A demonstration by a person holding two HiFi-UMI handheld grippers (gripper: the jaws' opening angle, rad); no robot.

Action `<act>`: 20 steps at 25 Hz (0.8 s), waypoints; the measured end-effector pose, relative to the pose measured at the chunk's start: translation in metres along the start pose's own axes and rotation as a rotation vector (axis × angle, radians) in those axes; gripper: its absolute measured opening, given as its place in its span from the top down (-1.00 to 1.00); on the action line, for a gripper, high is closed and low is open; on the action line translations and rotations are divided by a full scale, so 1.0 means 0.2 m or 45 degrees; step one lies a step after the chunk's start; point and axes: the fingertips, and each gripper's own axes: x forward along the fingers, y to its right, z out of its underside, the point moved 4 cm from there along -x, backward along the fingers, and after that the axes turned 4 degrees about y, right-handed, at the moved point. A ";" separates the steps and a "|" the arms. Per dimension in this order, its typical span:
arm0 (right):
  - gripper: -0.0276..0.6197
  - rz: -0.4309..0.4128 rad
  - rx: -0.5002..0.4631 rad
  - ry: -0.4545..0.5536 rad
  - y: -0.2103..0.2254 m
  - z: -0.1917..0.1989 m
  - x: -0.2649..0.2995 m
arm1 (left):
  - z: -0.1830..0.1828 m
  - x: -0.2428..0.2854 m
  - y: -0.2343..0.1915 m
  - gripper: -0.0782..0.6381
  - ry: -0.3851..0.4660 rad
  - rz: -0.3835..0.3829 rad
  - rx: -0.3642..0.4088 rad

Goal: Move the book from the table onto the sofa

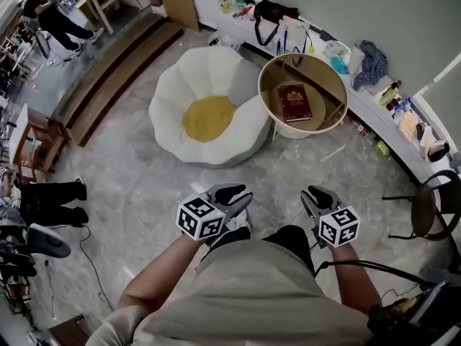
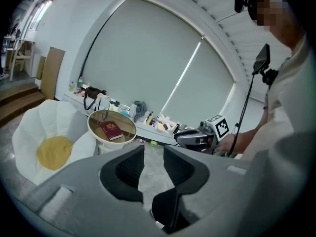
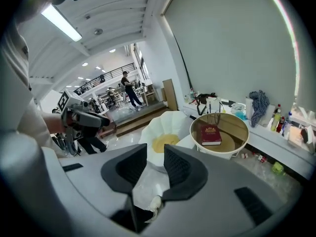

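Observation:
A dark red book (image 1: 294, 101) lies flat on the round wooden table (image 1: 268, 75) with a white rim; it also shows in the left gripper view as the book (image 2: 111, 130) and in the right gripper view as the book (image 3: 211, 134). Left of the table stands the white petal-shaped sofa (image 1: 180, 85) with a yellow seat cushion (image 1: 207, 117). My left gripper (image 1: 238, 192) and right gripper (image 1: 314, 195) are held close to my body, well short of the table. Both are open with nothing between the jaws.
A long white ledge (image 1: 364, 99) along the wall carries a black bag (image 1: 274, 10), bottles and a blue cloth (image 1: 371, 62). A dark chair (image 1: 432, 200) stands at right. Wooden steps (image 1: 108, 71) run at upper left, where a person (image 1: 50, 16) stands. Cables and equipment (image 1: 29, 244) lie at left.

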 end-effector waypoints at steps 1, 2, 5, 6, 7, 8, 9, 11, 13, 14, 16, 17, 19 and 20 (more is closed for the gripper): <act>0.55 0.024 0.008 0.003 0.00 -0.02 0.06 | -0.01 -0.01 -0.08 0.48 -0.011 0.016 -0.002; 0.55 0.046 0.017 0.000 0.00 -0.04 0.11 | -0.02 -0.01 -0.16 0.48 -0.017 0.030 -0.008; 0.55 0.086 0.043 -0.026 0.05 -0.09 0.22 | -0.07 0.05 -0.33 0.48 -0.008 0.049 -0.050; 0.55 0.096 0.050 -0.031 0.09 -0.11 0.25 | -0.09 0.08 -0.37 0.47 0.000 0.052 -0.071; 0.55 0.107 0.060 -0.033 0.13 -0.12 0.28 | -0.10 0.12 -0.41 0.46 0.007 0.056 -0.093; 0.55 0.117 0.076 -0.032 0.18 -0.14 0.31 | -0.12 0.17 -0.44 0.44 0.009 0.062 -0.114; 0.53 0.126 0.100 -0.029 0.24 -0.16 0.34 | -0.14 0.22 -0.47 0.42 0.006 0.070 -0.131; 0.46 0.136 0.156 -0.026 0.36 -0.18 0.43 | -0.17 0.33 -0.53 0.38 -0.020 0.087 -0.146; 0.43 0.138 0.194 -0.037 0.49 -0.20 0.54 | -0.20 0.45 -0.59 0.34 -0.062 0.102 -0.157; 0.42 0.136 0.205 -0.045 0.56 -0.21 0.60 | -0.22 0.51 -0.64 0.32 -0.082 0.105 -0.172; 0.39 0.125 0.222 -0.067 0.72 -0.23 0.75 | -0.26 0.65 -0.76 0.27 -0.111 0.101 -0.223; 0.37 0.118 0.235 -0.080 0.81 -0.24 0.82 | -0.27 0.73 -0.82 0.25 -0.123 0.092 -0.253; 0.34 0.108 0.273 -0.111 1.00 -0.24 0.96 | -0.31 0.89 -0.96 0.22 -0.150 0.070 -0.300; 0.32 0.104 0.293 -0.125 1.11 -0.25 1.04 | -0.32 0.97 -1.03 0.22 -0.164 0.058 -0.313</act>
